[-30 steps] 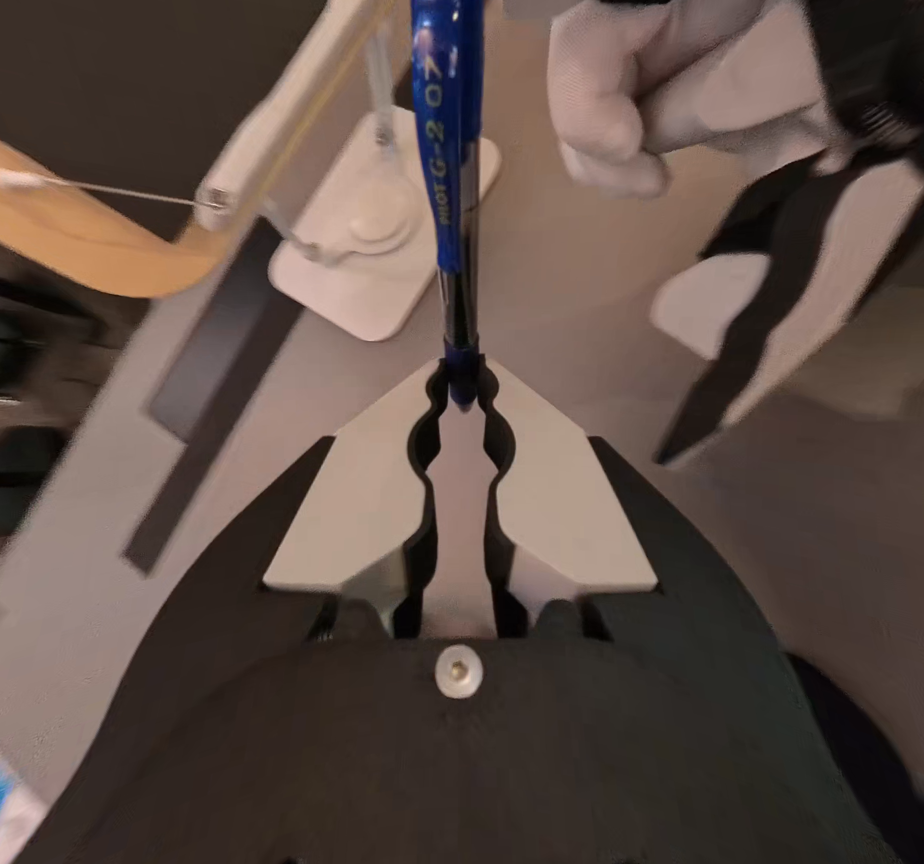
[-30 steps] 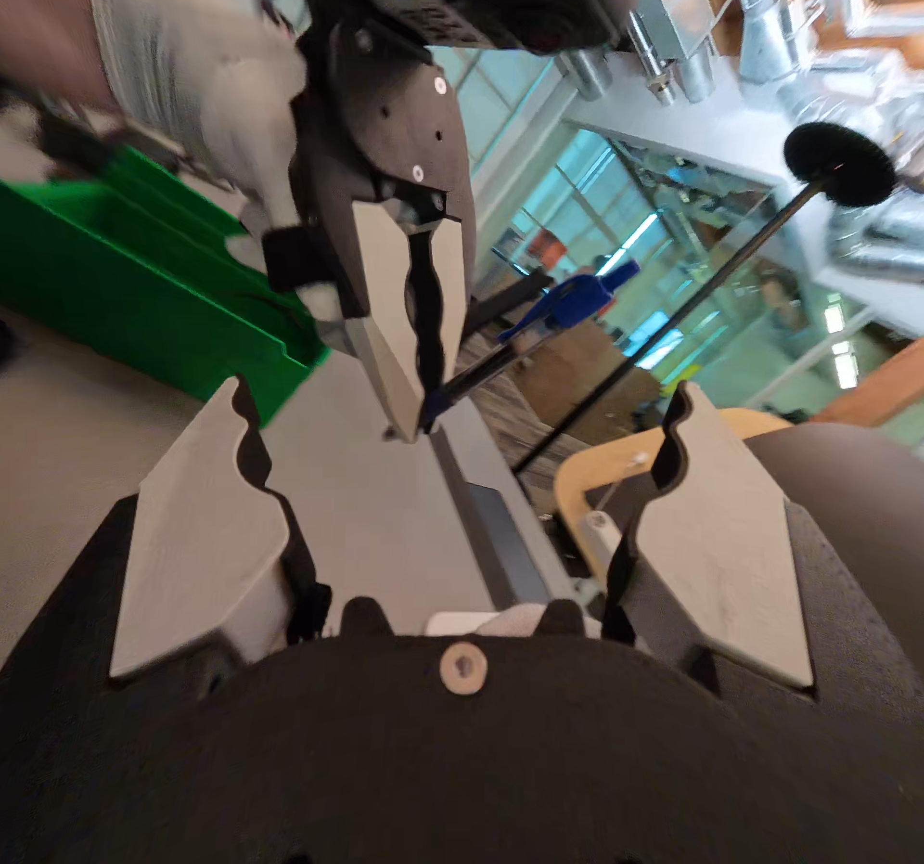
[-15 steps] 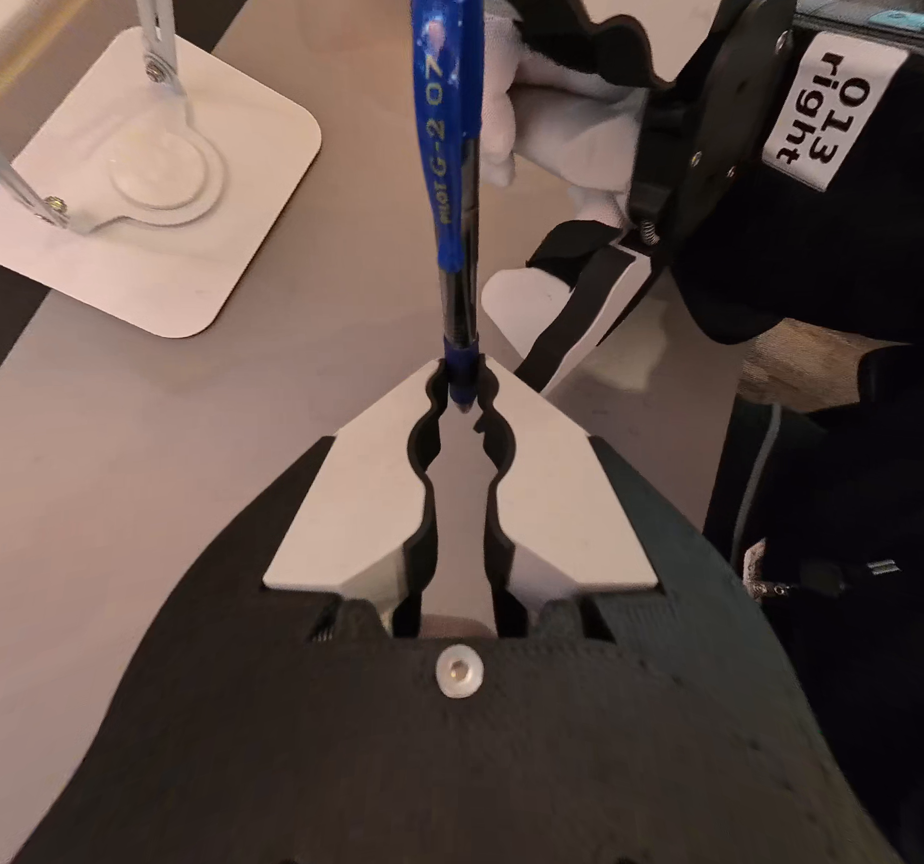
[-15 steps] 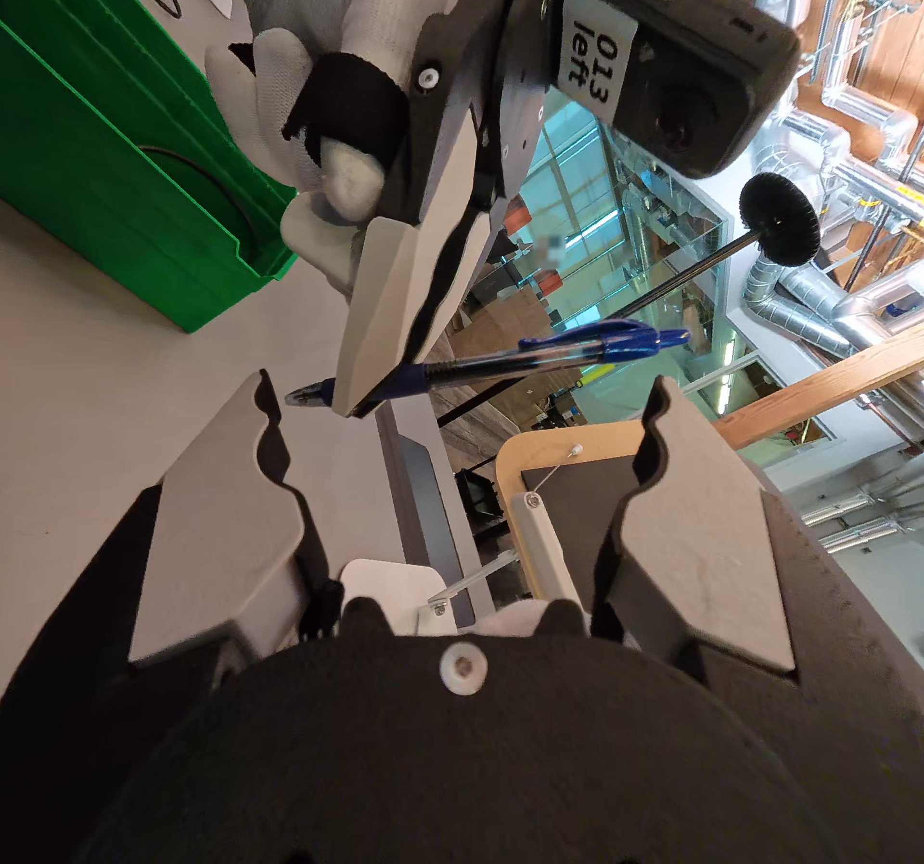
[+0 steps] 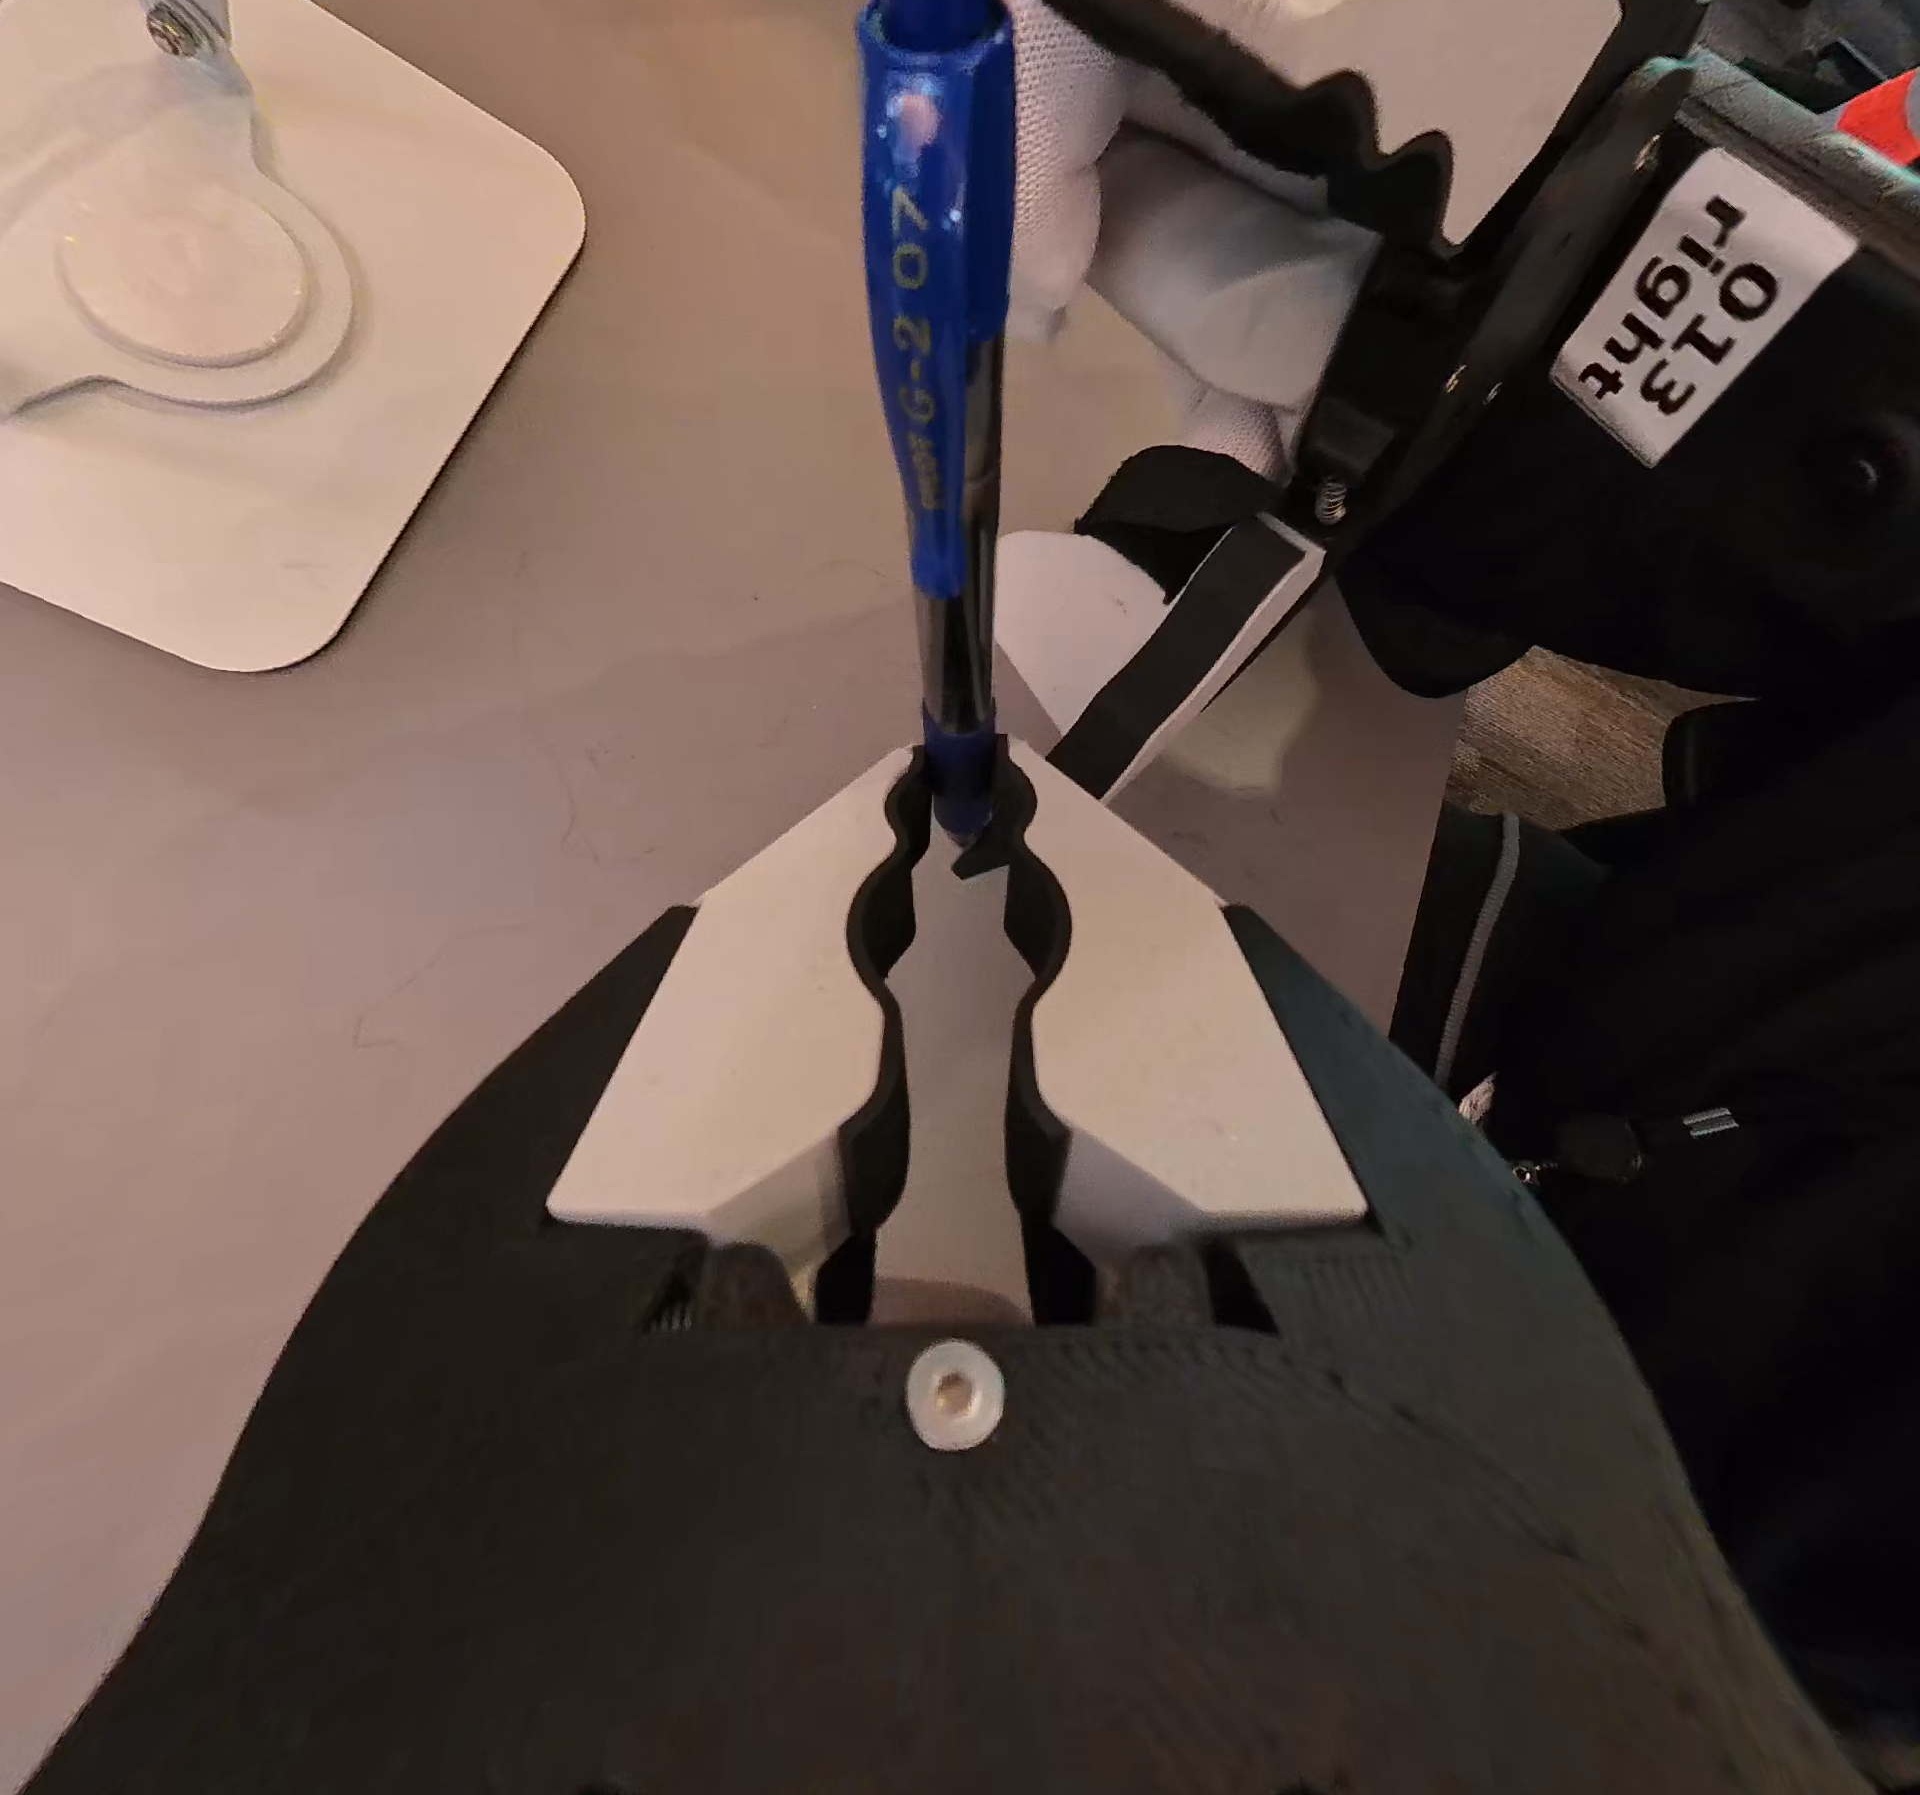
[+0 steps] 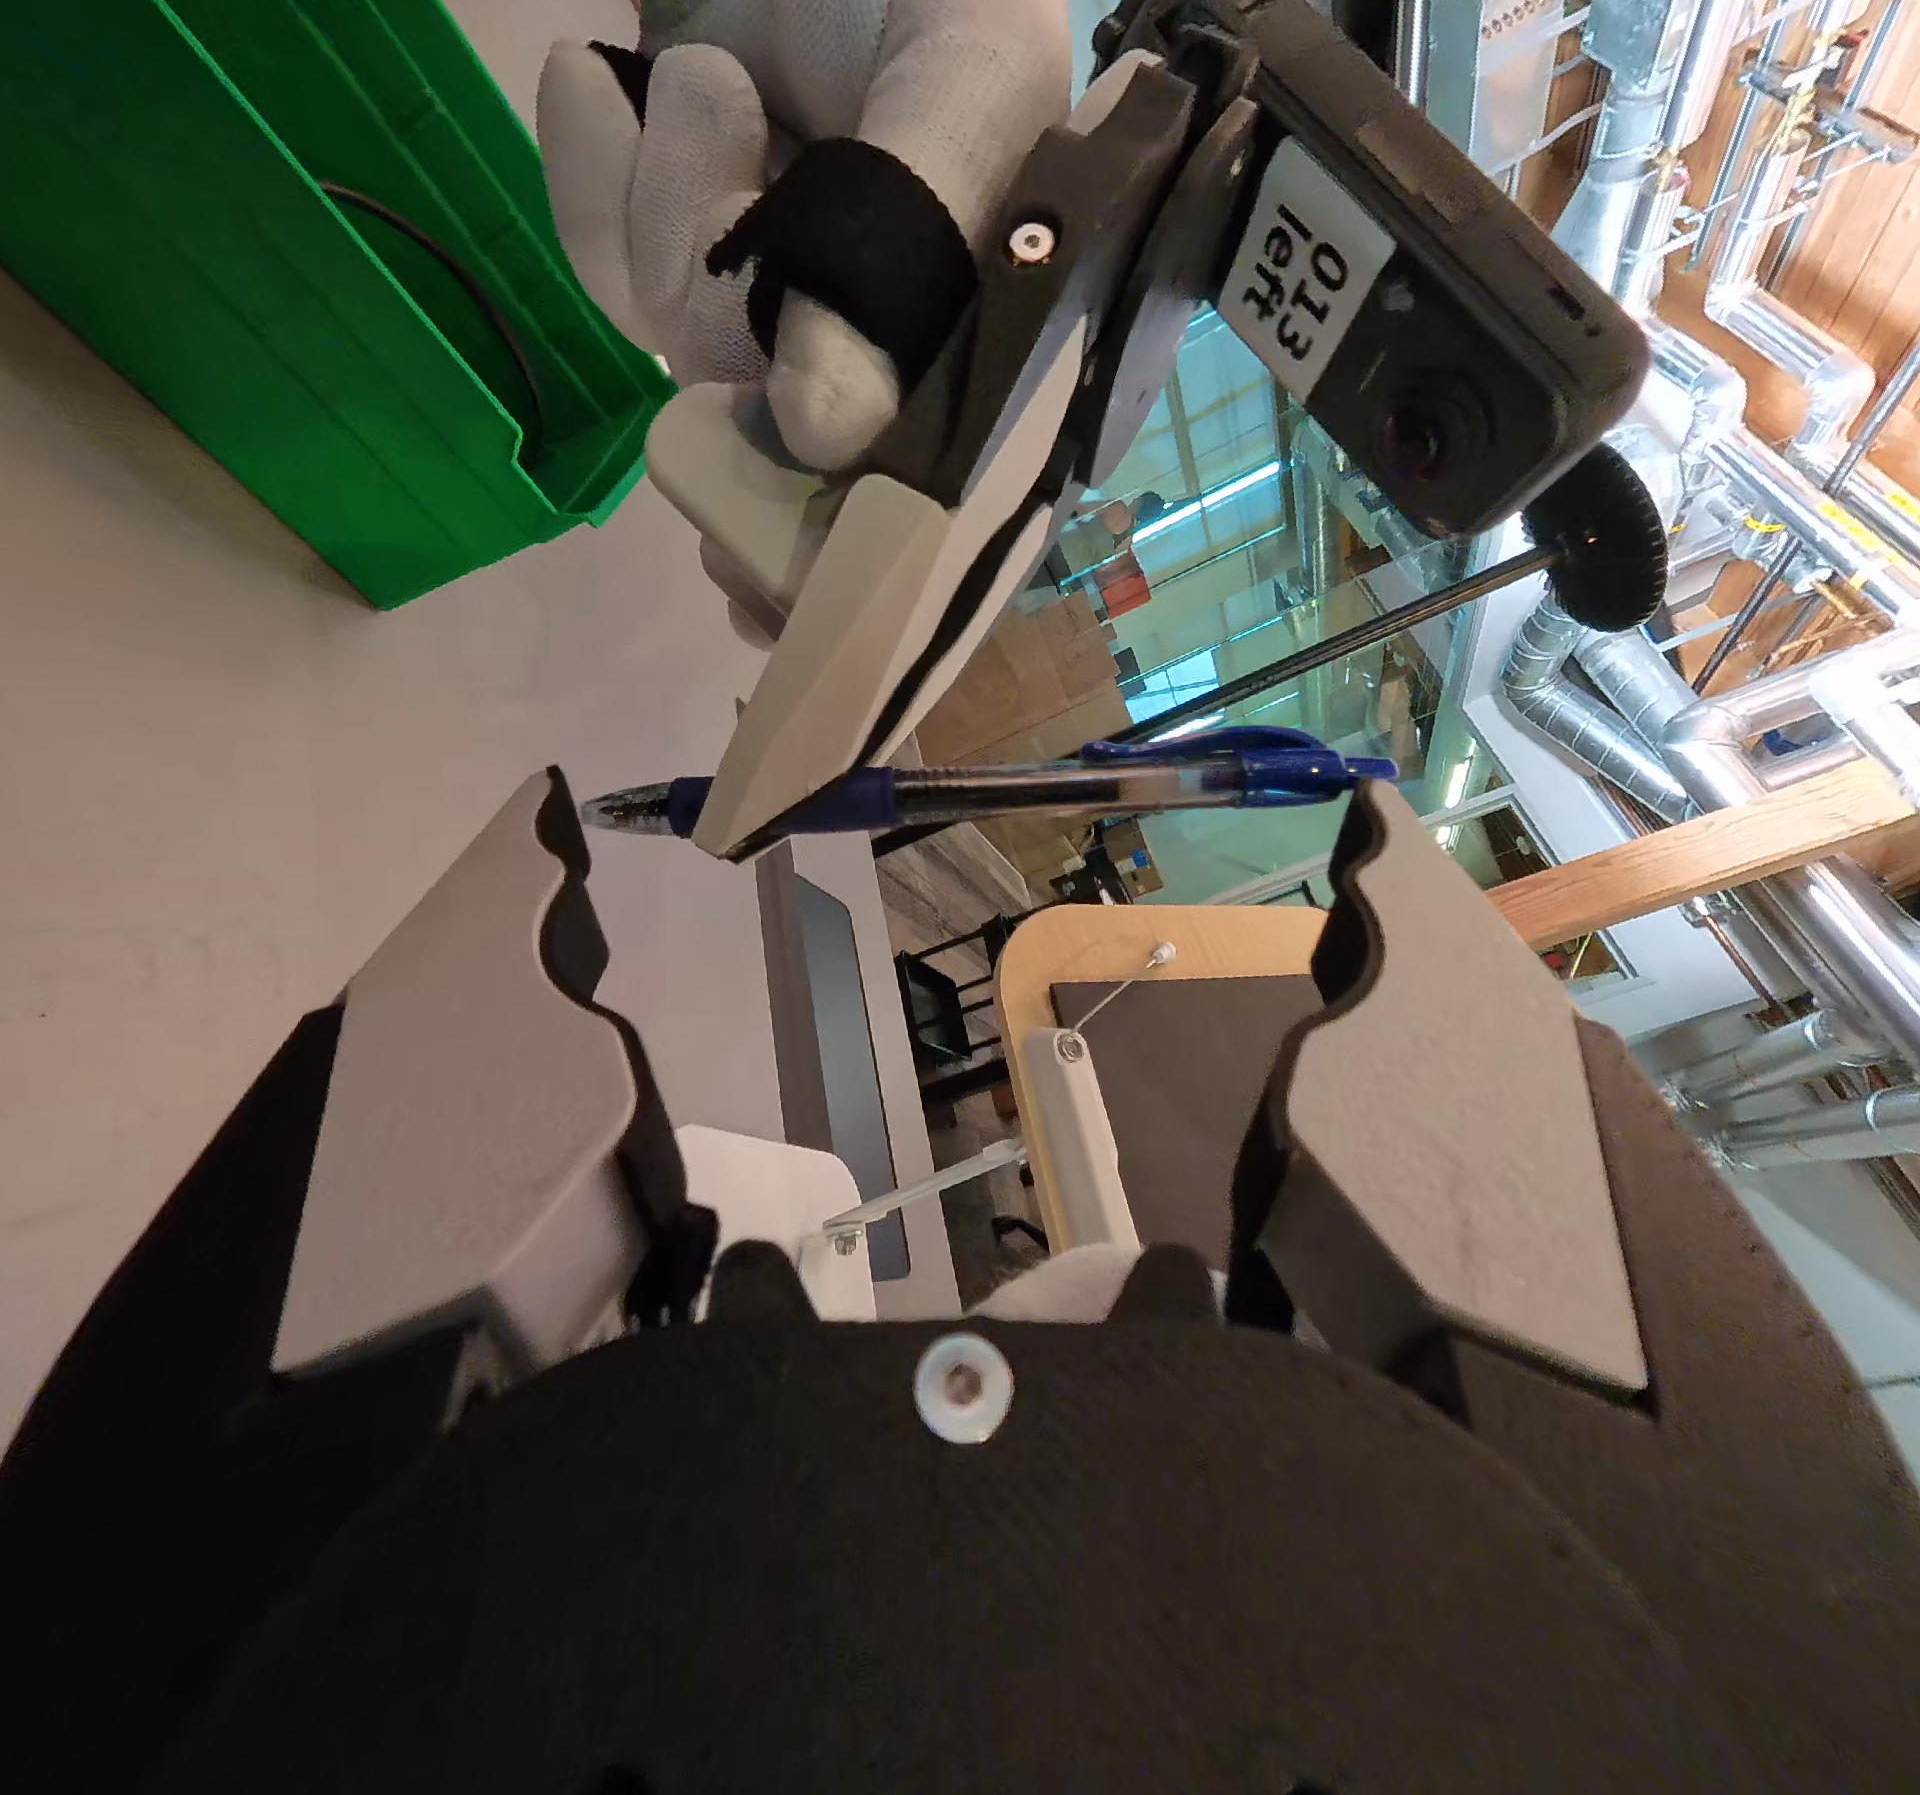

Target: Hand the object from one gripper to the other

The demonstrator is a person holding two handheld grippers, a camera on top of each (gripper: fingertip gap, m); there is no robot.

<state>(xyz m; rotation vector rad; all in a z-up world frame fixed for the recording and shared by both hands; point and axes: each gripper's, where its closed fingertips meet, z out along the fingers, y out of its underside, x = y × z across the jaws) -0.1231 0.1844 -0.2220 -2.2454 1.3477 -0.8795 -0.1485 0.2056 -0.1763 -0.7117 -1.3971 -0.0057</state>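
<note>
My left gripper is shut on the tip end of a blue pen, which sticks straight out ahead of it above the grey table. In the right wrist view the pen lies crosswise, held near its point by the left gripper. My right gripper is open. Its two fingertips flank the pen's ends, just short of it, apart from it. The right gripper also shows in the left wrist view, to the right of the pen, with one finger behind the pen's upper part. White-gloved hands hold both grippers.
A white square stand base with a metal bracket sits on the table at the left. A green bin stands on the table beyond the left gripper. A wood-framed dark panel lies behind the pen.
The two grippers have come closer together. The pen has swung level across the right wrist view and now sits between the open right fingertips. The left grip is unchanged.
</note>
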